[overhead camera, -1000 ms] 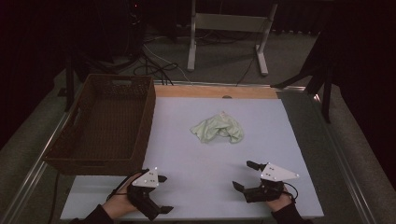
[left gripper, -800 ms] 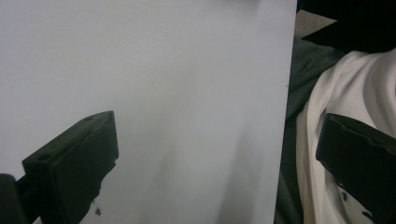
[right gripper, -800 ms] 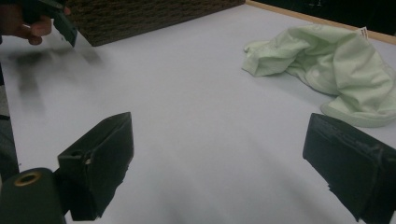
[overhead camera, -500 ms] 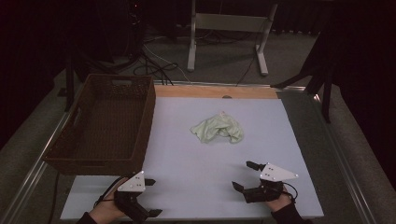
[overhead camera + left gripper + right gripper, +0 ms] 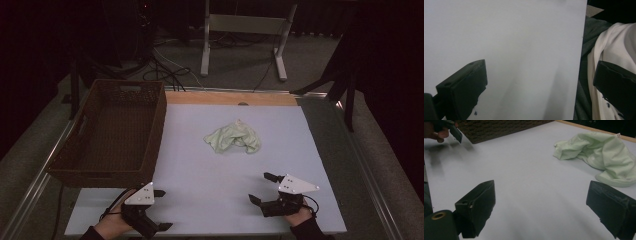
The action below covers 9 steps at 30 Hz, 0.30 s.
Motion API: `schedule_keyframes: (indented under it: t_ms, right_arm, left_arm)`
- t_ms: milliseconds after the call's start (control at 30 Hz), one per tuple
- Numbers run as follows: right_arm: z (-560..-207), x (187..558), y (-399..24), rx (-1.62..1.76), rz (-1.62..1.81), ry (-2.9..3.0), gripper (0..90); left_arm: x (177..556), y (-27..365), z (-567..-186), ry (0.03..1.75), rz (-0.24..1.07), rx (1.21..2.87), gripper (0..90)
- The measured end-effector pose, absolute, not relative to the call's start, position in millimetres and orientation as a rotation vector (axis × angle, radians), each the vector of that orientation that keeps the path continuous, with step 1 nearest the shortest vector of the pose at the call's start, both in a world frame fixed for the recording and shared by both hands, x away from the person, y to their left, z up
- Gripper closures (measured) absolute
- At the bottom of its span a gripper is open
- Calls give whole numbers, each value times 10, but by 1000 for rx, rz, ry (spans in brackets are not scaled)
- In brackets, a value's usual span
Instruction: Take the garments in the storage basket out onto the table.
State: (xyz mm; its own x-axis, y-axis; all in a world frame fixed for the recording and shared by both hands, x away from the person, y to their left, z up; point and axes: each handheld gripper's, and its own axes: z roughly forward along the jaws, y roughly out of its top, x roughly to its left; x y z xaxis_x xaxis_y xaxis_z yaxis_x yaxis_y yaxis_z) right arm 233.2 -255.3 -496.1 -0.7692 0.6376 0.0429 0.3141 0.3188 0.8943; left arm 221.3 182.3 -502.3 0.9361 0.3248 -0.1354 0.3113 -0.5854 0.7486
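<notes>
The room is dark; a white table surface [image 5: 215, 170] carries the work, with a metal stand and loose cables on the floor beyond it.

High view. The left gripper [image 5: 161, 210] sits at the near edge of the table, jaws spread wide with nothing between them. The right gripper [image 5: 261, 188] sits at the same near edge, well apart from the left one, jaws likewise spread and empty. A crumpled pale green cloth [image 5: 233, 137] lies ahead of the right gripper and slightly toward the left one, touched by neither. A brown woven basket [image 5: 159, 125] stands directly ahead of the left gripper. Its interior holds nothing.

Left gripper view. Both black jaws stand far apart over the bare table edge; a white garment on the person lies behind the right-hand jaw.

Right gripper view. The jaws stand wide apart, with the cloth [image 5: 599, 152] ahead and toward the right-hand jaw. The basket wall [image 5: 499, 128] lies far ahead, with the left gripper [image 5: 452, 131] in front of it.

Judgement: the work is at its start, the approach step. The next move calls for the right gripper to advance to the cloth, lower over a raised fold, and close. The basket is the probable destination.
</notes>
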Motion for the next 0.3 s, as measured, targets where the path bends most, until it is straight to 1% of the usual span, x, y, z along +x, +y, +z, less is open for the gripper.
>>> schedule_keyframes:
  t_ms: [300]
  right_arm:
    - [-4981, 2336, -2554, 868, 1427, 2278, 92]
  left_arm:
    - [2214, 1822, -5020, 444, 17, 2233, 0]
